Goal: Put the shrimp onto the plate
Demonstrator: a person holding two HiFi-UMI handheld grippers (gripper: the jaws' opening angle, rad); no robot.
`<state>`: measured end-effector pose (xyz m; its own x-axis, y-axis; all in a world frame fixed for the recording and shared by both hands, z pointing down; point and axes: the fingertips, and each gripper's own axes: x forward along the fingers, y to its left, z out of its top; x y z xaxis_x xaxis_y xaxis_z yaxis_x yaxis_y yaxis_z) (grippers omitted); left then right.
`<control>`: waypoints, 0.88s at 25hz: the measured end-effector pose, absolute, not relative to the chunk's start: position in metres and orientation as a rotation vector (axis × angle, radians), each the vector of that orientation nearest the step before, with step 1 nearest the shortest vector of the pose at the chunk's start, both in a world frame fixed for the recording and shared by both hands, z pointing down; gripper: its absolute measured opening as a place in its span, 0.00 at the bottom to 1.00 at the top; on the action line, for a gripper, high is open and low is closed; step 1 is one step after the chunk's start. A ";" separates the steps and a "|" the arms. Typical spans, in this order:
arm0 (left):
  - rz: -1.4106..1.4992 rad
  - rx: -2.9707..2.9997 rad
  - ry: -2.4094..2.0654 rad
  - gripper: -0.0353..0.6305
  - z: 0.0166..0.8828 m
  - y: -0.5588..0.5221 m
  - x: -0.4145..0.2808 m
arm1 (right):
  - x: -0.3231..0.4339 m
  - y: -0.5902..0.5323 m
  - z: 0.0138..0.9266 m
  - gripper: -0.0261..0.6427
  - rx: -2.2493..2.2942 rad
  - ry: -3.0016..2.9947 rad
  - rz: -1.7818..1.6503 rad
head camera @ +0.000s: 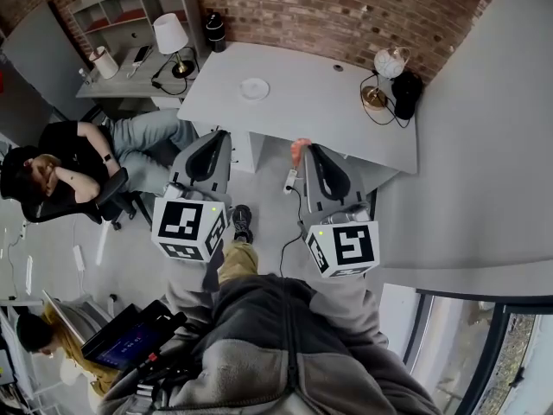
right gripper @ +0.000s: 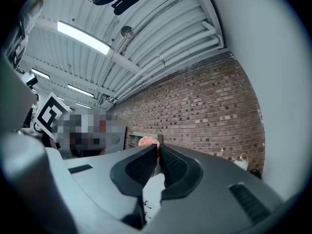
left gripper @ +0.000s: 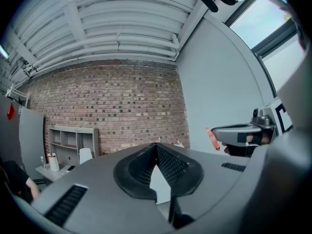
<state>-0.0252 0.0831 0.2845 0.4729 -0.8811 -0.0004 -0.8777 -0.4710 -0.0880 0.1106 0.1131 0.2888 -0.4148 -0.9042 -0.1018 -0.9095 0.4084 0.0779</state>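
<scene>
Brick wall (head camera: 346, 7) across the far side at 12 o'clock, with a grey bench (head camera: 328, 111) running below it and a grey shelf unit (head camera: 130, 11) off at 10 o'clock. White plate (head camera: 254, 88) lies flat on the bench towards 12 o'clock, with bare surface all round it. White-shaded lamp (head camera: 170, 37) at 11 o'clock. A second lamp with a glass shade (head camera: 389, 63) at 1 o'clock, a black object just beside it. Seated person (head camera: 78, 167) in a black chair at 9 o'clock, well apart from the bench's near edge. My left hand-held gripper (head camera: 222, 137) is raised in front of me, pointing at 12 o'clock. In its own view the jaws are pressed together at the tips with nothing between them (left gripper: 157, 147). My right hand-held gripper (head camera: 308, 150) is level with it, at 1 o'clock. Its jaws are pinching the shrimp (head camera: 298, 151), a pinkish-orange piece that sticks out past the tips on the left. In the right gripper view the shrimp (right gripper: 147, 141) shows just over the closed tips (right gripper: 158, 147). The left gripper view catches it side-on as a thin orange strip (left gripper: 211, 138). The shrimp is in the air, against the bench's near edge in the head view, and well apart from the plate, which sits at 11 o'clock from it. Both marker cubes, left (head camera: 188, 229) and right (head camera: 343, 247), are close to my body at 6 o'clock.
</scene>
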 end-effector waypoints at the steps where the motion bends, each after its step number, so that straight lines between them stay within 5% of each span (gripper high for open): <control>1: -0.065 -2.634 1.560 0.06 0.284 0.077 -0.023 | 0.112 0.108 0.289 0.06 -1.684 2.595 0.192; 22: -0.076 -2.716 1.553 0.06 0.308 -0.090 -0.036 | 0.100 -0.048 0.308 0.06 -1.766 2.620 0.126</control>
<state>-0.0361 -0.0901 0.3077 0.5063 -0.8616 0.0362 -0.8610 -0.5074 -0.0341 0.1005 -0.0481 0.3077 -0.3760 -0.9262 -0.0271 -0.9245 0.3731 0.0780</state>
